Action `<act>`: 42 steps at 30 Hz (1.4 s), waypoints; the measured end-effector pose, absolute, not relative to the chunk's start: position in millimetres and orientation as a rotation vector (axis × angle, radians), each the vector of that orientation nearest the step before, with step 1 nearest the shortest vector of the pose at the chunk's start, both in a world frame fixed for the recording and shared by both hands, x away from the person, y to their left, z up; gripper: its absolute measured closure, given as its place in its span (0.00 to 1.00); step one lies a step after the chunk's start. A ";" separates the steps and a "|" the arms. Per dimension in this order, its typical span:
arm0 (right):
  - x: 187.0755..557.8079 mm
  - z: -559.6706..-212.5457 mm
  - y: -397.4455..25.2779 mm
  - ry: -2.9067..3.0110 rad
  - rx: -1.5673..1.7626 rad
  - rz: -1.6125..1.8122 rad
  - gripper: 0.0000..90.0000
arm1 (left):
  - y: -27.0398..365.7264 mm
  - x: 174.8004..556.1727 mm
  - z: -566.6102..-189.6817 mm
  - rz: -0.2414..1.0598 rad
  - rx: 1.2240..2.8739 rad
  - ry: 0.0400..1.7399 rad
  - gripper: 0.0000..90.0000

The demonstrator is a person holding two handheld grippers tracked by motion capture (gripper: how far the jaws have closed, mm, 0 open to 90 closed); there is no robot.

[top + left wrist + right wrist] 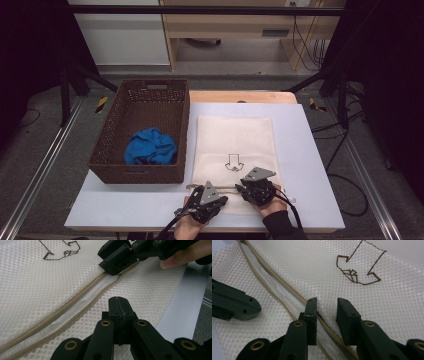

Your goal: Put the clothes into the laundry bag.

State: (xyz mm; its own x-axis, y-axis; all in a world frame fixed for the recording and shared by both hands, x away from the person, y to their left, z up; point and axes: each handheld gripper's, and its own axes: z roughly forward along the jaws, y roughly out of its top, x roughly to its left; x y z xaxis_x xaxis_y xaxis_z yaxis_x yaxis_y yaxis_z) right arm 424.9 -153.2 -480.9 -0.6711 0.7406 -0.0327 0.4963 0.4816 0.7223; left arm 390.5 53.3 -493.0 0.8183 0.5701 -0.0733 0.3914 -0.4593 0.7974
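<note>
Two grippers work at the near end of a white mesh laundry bag, which lies flat on the table just right of a brown wicker basket holding a crumpled blue cloth. Item in hand, by judgement: the tan zipper that runs across the bag's near end, apparently being opened so the cloth can go in. To do it well, one gripper should pin the mesh close to the zipper while the other takes the zipper firmly and draws it straight along its line, so the mesh stays flat and does not bunch. Left gripper: jaws pressed together with nothing visible between them, tip low over the mesh just beside the zipper; contact cannot be confirmed. Right gripper: jaws spread a moderate way, straddling the zipper, gripping nothing yet. A brown stitched arrow marks the mesh just beyond.
</note>
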 end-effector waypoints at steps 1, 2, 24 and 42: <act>426.0 -481.2 -153.7 2.393 1.029 1.002 0.82 | 53.5 391.0 -493.0 0.248 2.110 0.707 0.99; 426.3 -481.3 -153.6 2.392 1.031 1.004 0.83 | 53.5 391.1 -492.9 0.247 2.110 0.708 0.99; 427.1 -461.3 -160.9 2.342 1.035 1.077 0.97 | 51.9 391.7 -467.8 0.313 2.099 0.691 0.86; 426.4 -448.5 -162.8 2.305 1.023 1.124 0.97 | 41.5 438.4 -462.5 0.479 2.234 0.710 0.57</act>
